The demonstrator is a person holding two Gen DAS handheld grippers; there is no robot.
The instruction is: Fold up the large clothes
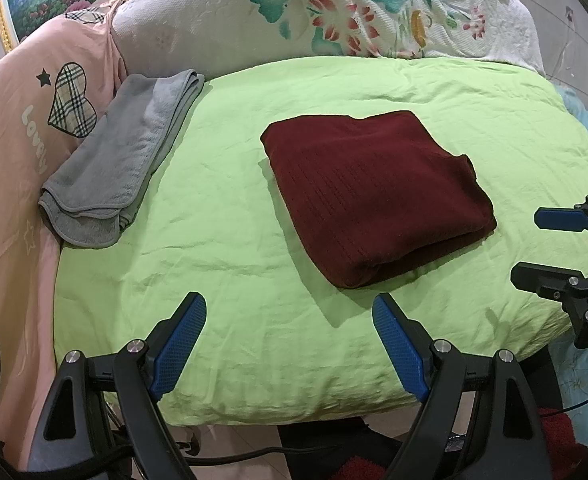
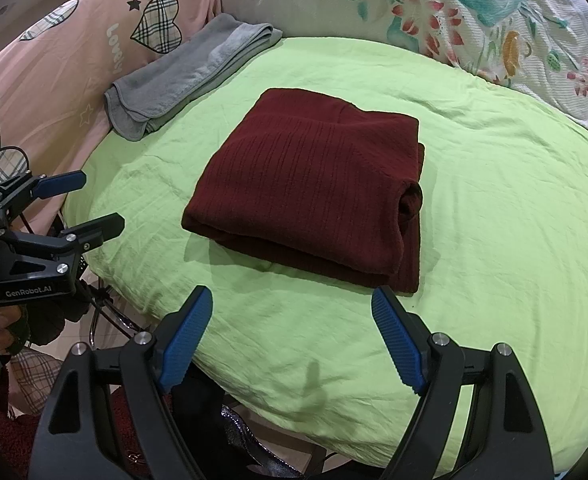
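The dark red ribbed knit sweater (image 1: 374, 196) lies folded into a thick, roughly square packet in the middle of the bench, on a wrinkled lime-green cotton sheet (image 1: 221, 264). Its stacked layers show at the near edge, and in the right wrist view a rolled sleeve end pokes out at its right side.

Both tools hang over the near edge of the sheet, clear of the cloth. The left gripper (image 1: 289, 340) has its jaws spread wide with nothing between them; the right gripper (image 2: 294, 336) likewise stands wide and empty.

The folding looks finished, or nearly so. If any step is left, it is probably tidying: tuck the loose sleeve end under the top layer and press the packet flat, working from the near edge so the soft, springy knit does not slide on the sheet.

A folded grey terry towel (image 1: 117, 164) with a stitched hem lies at the far left, partly on a pink heart-print cover (image 1: 9, 128). A white floral quilt (image 1: 334, 8) is heaped along the far side.
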